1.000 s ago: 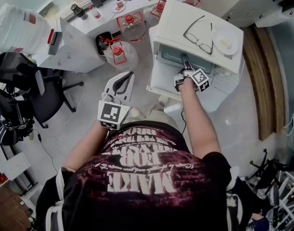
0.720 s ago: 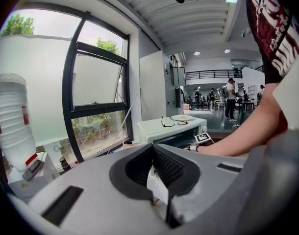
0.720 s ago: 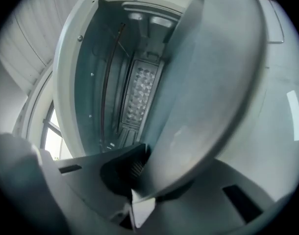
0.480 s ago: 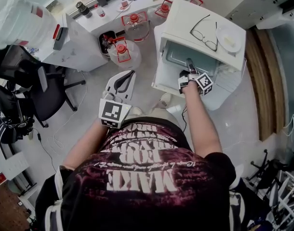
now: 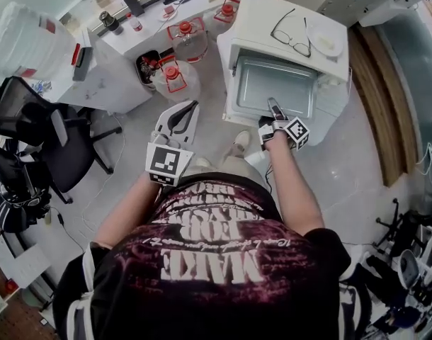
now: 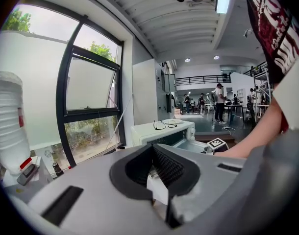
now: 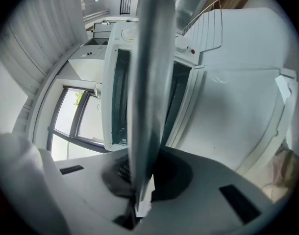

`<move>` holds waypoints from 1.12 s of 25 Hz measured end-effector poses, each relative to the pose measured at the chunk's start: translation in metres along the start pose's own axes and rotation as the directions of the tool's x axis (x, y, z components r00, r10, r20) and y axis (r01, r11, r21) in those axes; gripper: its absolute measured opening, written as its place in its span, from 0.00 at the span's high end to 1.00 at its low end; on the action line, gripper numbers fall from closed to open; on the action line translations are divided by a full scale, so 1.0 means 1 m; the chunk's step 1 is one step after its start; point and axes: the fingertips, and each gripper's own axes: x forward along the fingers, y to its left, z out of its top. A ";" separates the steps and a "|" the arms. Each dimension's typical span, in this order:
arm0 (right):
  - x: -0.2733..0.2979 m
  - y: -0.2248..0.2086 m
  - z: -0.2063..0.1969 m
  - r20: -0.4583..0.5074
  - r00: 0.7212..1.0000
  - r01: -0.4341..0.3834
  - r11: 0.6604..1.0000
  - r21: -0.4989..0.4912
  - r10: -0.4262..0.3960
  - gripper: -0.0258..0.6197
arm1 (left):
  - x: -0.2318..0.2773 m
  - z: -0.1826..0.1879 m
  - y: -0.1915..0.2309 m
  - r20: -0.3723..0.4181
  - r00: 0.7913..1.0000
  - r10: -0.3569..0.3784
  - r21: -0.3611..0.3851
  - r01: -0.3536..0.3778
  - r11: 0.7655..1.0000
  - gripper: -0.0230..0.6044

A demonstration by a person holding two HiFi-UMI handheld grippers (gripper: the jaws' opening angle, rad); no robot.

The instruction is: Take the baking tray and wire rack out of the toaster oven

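The right gripper (image 5: 273, 105) has just pinched shut on the baking tray's (image 5: 273, 83) near edge. The tray sticks out of the toaster oven (image 5: 262, 23) ahead. The left gripper (image 5: 179, 116) is closed, empty.

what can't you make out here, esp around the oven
- Wire rack: none shows in the head view; the oven top covers the cavity, and the tray covers whatever lies under it.
- Cavity, right gripper view: the tray, edge-on in the right gripper, blocks the middle.
- Knobs, left gripper view: too small to read.
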 end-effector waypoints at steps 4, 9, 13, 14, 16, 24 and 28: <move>-0.028 0.005 -0.009 0.016 1.000 -0.016 1.000 -0.001 0.016 0.94 | -0.004 -0.003 -0.005 0.015 0.999 -0.030 -0.011 0.030 0.999 0.96; -0.078 0.019 -0.017 0.053 0.999 -0.004 1.000 0.027 0.002 0.94 | -0.002 -0.003 -0.021 0.031 0.994 -0.108 -0.030 0.109 0.994 0.96; -0.130 0.031 -0.010 0.087 0.996 0.003 1.000 0.014 -0.004 0.94 | 0.010 0.013 -0.058 0.062 0.978 -0.201 -0.001 0.202 0.979 0.96; -0.142 0.032 -0.008 0.095 0.995 0.004 1.000 0.007 -0.005 0.94 | 0.012 0.017 -0.067 0.070 0.973 -0.222 0.006 0.222 0.975 0.96; -0.161 0.033 -0.005 0.094 0.995 0.023 0.999 -0.024 -0.021 0.94 | 0.016 0.024 -0.081 0.083 0.964 -0.251 0.012 0.251 0.968 0.96; -0.206 0.038 0.018 0.075 0.997 0.025 0.997 -0.067 -0.019 0.94 | 0.038 0.039 -0.127 0.094 0.949 -0.301 0.019 0.300 0.954 0.96; -0.218 0.049 0.033 -0.014 1.000 0.015 0.985 -0.174 -0.018 0.94 | 0.056 0.048 -0.163 0.086 0.944 -0.318 0.035 0.317 0.948 0.96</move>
